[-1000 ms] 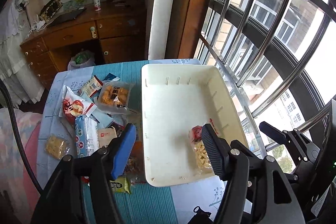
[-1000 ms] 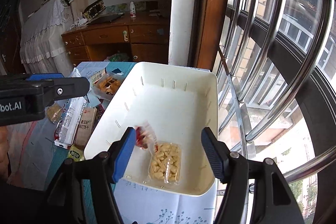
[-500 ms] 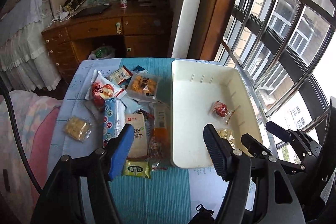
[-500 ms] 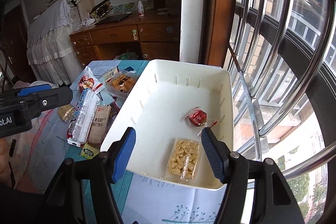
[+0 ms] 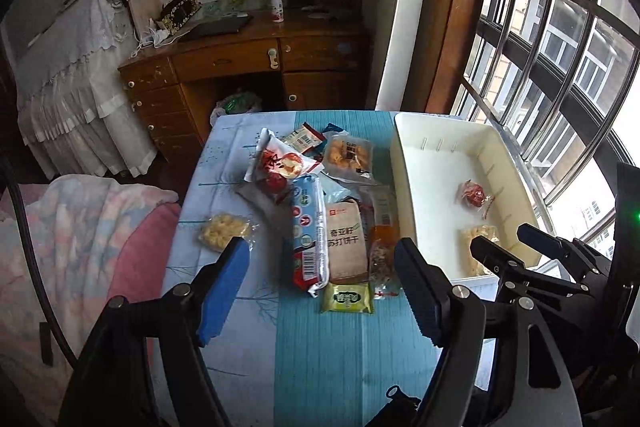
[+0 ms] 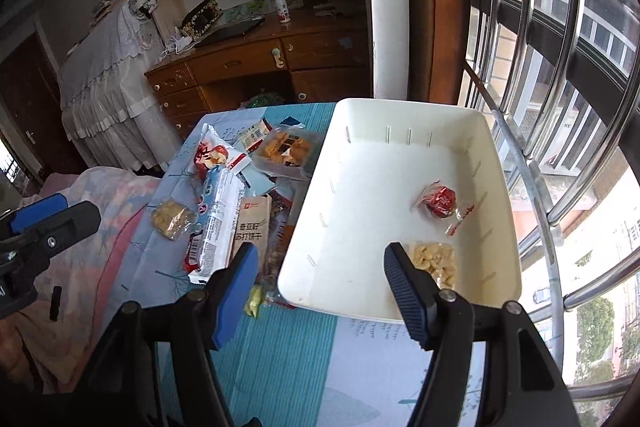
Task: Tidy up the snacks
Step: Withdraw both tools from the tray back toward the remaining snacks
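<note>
A white bin (image 5: 404,163) (image 6: 312,187) stands on the table's right side. Inside it lie a red-wrapped candy (image 5: 472,193) (image 6: 440,201) and a clear pack of yellow pieces (image 5: 476,247) (image 6: 436,261). To its left sits a pile of snacks: a blue-white cracker sleeve (image 5: 308,227), a beige cracker pack (image 5: 346,243), a small green packet (image 5: 347,298) and a yellow puff pack (image 5: 224,231). My left gripper (image 5: 322,251) hovers above the pile, its jaws opening and holding nothing. My right gripper (image 6: 322,255) hangs over the bin's near left corner, jaws opening, also holding nothing.
A red-white bag (image 5: 280,163) and a pastry pack (image 5: 348,155) lie at the pile's far end. A pink patterned blanket (image 5: 100,227) borders the table on the left. A wooden desk (image 5: 240,59) stands beyond, and window bars (image 6: 560,107) run along the right.
The left gripper swung left from the bin to above the snack pile and opened wider. The right gripper drew back from the bin, and the red candy now rests further right inside it.
</note>
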A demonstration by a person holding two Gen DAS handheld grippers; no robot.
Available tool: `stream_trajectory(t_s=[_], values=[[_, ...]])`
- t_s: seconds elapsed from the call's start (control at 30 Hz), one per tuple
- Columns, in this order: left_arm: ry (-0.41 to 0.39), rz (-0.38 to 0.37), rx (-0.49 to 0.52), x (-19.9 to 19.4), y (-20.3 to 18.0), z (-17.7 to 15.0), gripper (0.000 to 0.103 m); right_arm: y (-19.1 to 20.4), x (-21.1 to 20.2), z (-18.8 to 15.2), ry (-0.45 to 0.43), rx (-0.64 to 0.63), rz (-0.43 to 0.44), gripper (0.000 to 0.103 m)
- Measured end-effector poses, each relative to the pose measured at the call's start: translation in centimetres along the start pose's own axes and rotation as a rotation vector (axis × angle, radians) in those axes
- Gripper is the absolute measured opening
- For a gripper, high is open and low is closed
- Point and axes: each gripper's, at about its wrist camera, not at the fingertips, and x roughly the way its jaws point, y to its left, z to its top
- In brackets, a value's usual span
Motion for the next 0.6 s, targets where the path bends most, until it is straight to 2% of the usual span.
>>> stream_trajectory(t_s=[0.07, 0.27, 0.6], values=[[0.002, 0.019, 0.013, -0.1, 1.4, -0.2, 0.076, 1.1, 0.2, -0.3, 0.003, 0.026, -0.001, 0.074], [0.038, 0.031, 0.050, 0.9, 5.6, -0.6, 0.076, 4.5, 1.0, -1.2, 0.019, 0.088, -0.016, 0.075], [0.115, -0.014, 0.144, 3.8, 10.8, -0.7, 0.076, 8.7, 2.4, -3.3, 0.043, 0.213, -0.072, 0.075]])
